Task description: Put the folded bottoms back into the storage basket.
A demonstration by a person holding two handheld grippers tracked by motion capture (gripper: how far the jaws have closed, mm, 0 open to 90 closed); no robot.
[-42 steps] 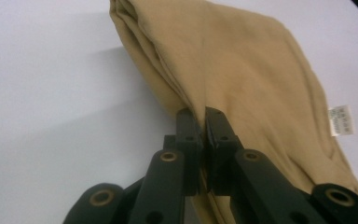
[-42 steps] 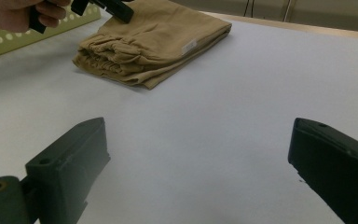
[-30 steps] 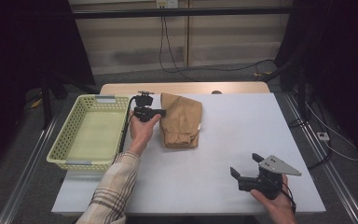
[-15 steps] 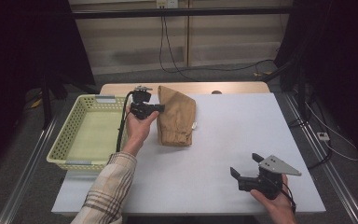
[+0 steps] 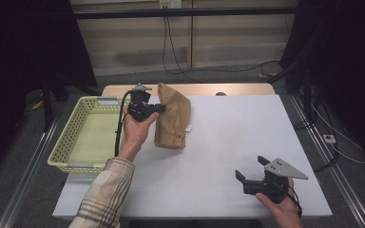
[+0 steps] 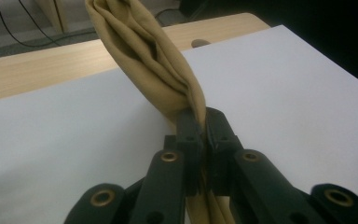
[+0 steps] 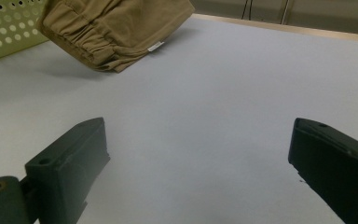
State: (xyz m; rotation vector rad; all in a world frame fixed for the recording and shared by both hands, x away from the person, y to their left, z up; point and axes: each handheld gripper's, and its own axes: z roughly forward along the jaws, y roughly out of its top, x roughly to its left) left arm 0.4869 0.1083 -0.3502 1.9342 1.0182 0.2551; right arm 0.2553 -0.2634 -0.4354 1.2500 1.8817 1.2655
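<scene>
Left gripper (image 5: 160,108): your jaws are clamped on one edge of the tan garment (image 5: 173,121) — fabric bunched between the pads.
Garment: folded, hanging tilted over the white table (image 5: 228,137), just beside the yellow basket (image 5: 71,142).
Right gripper (image 5: 251,167): your jaws stand wide apart — nothing between them, near the table's front edge.

Jaws: stood wide apart, nothing between them, over white table (image 7: 223,93).
Cloth: tan garment (image 7: 116,28), gathered hem and small white tag showing, upper left.
Basket: pale green basket (image 7: 4,28), far left corner.
</scene>
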